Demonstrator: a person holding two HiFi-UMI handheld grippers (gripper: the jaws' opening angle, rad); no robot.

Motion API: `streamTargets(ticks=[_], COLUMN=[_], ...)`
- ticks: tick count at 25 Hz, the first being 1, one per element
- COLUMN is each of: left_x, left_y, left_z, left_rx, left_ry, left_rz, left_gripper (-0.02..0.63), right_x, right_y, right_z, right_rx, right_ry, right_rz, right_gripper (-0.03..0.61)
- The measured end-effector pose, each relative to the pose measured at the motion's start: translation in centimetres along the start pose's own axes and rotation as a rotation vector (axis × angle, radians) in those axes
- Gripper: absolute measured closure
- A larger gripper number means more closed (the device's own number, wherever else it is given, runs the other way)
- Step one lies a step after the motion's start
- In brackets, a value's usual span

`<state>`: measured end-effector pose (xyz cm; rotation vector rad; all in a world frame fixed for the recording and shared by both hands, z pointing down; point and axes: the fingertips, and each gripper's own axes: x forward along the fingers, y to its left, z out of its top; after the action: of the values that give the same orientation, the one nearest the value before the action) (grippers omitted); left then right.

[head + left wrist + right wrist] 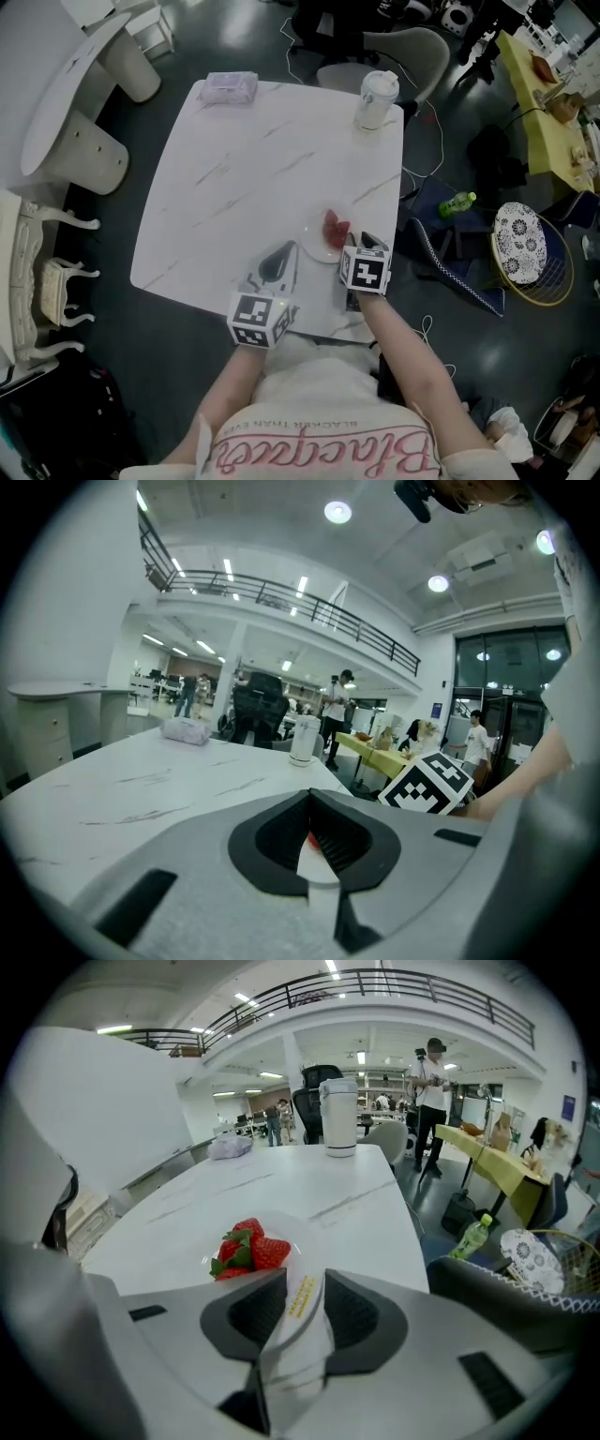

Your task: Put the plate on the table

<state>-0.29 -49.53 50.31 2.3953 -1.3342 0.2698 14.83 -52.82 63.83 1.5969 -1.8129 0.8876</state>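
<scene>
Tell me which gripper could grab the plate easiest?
Right, most likely. The right gripper has the plate rim between its open jaws. The left gripper sits beside the plate with jaws together, so it would have to open and turn first.

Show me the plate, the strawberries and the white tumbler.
plate (299, 1248): right gripper view, bare surface beside the berries
strawberries (247, 1247): right gripper view, middle of the pile
white tumbler (375, 105): head view, its side wall

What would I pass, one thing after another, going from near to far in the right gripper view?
clear round plate → red strawberries → white lidded cup → black office chair
</scene>
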Motion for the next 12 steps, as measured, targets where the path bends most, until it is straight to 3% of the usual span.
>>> streamTargets(ticks=[8, 12], left_x=[-0.4, -0.4], left_y=[-0.6, -1.7], left_z=[-0.4, 0.5], left_rx=[-0.017, -0.018], left_ry=[-0.016, -0.047], left_rz=[-0.012, -0.034], left_gripper=[0.61, 0.609], right_x=[-2.9, -6.1], right_y=[-0.3, 0.1], right_z=[2.1, 4.0], right_rx=[0.087, 0.037], right_ry=[-0.08, -0.16], right_rz=[0.115, 0.172], right_gripper=[0.422, 0.419])
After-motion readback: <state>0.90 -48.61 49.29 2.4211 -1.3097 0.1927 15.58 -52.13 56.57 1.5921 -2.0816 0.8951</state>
